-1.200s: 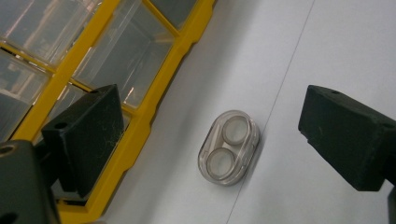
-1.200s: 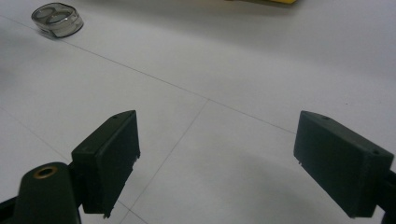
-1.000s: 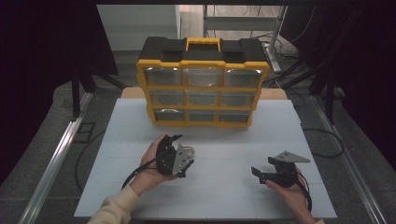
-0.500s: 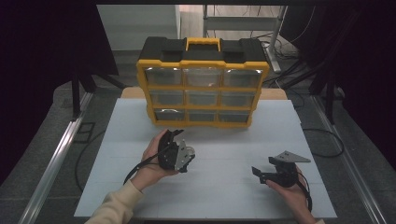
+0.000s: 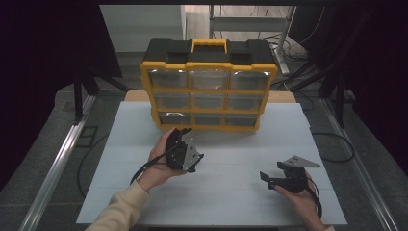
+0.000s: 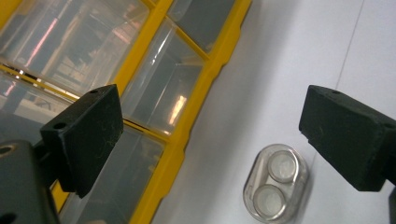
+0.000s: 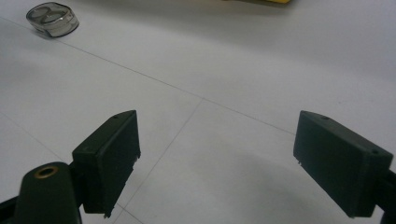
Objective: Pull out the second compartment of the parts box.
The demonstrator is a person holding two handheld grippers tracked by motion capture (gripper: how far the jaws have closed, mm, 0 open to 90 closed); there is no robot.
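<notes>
On a white table (image 5: 144,192) before a yellow drawer organizer (image 5: 209,91), the left gripper (image 6: 210,135) is hovering wide open over a small clear plastic case (image 6: 275,182), likely light, slippery, best pinched across its narrow sides.

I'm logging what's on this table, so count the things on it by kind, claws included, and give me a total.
Yellow and black drawer organizer: 1
Small clear case with two round cells: 1
Hand-held claws, left claw and right claw, both open and holding nothing: 2
Total: 4
</notes>
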